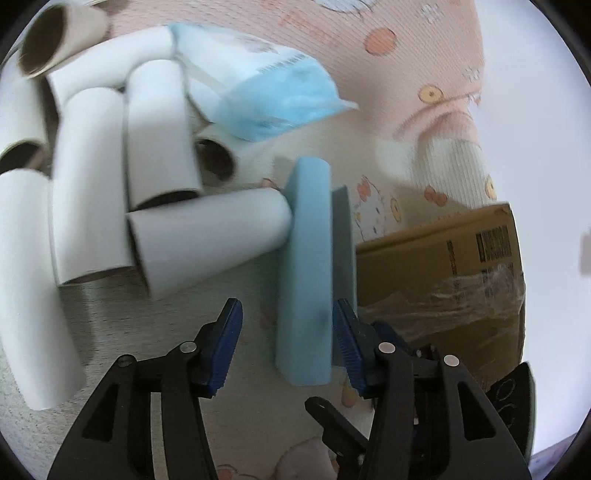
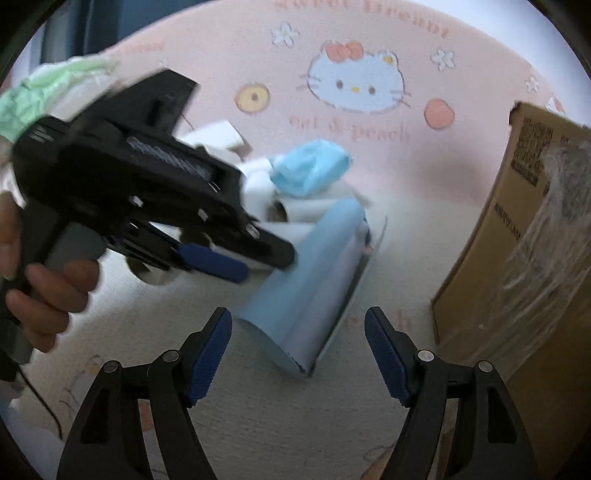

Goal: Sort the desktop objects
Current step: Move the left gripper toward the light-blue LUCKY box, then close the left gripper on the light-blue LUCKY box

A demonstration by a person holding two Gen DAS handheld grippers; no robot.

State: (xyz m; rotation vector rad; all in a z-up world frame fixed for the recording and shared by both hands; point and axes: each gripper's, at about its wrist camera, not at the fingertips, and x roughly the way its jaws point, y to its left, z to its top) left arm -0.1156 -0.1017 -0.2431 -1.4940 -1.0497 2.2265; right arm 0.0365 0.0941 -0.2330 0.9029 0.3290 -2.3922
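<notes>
While the left gripper (image 1: 286, 336) straddles the near end of the blue foam block (image 1: 304, 273), its jaws stand fairly wide: the right pad sits at or just beside the block's right face, the left pad is clearly apart from it, so nothing is clamped yet. The right gripper (image 2: 297, 354) hangs wide apart and empty, its jaws to either side of the same block's near end (image 2: 306, 291) without touching it.

Outward from the block, a white cardboard tube (image 1: 207, 240) butts against the block's left face, and behind it lies a loose heap of similar tubes (image 1: 88, 206), some with open ends toward the camera. A blue face mask in a clear wrapper (image 1: 273, 99) rests on the far side of that heap. A brown cardboard box (image 1: 439, 273) stands to the right, close to the block.

I judge the sorting to be early: tubes, mask and block lie mixed together on the pink printed mat (image 1: 369, 22), and nothing can be seen placed in the box, whose inside is hidden.

Only the right wrist view shows the person's hand (image 2: 40, 288) gripping the left tool, a pale green cloth (image 2: 48, 92) at far left, and the box's taped side. Only the left wrist view shows the number of tubes and how the pads stand against the block.
</notes>
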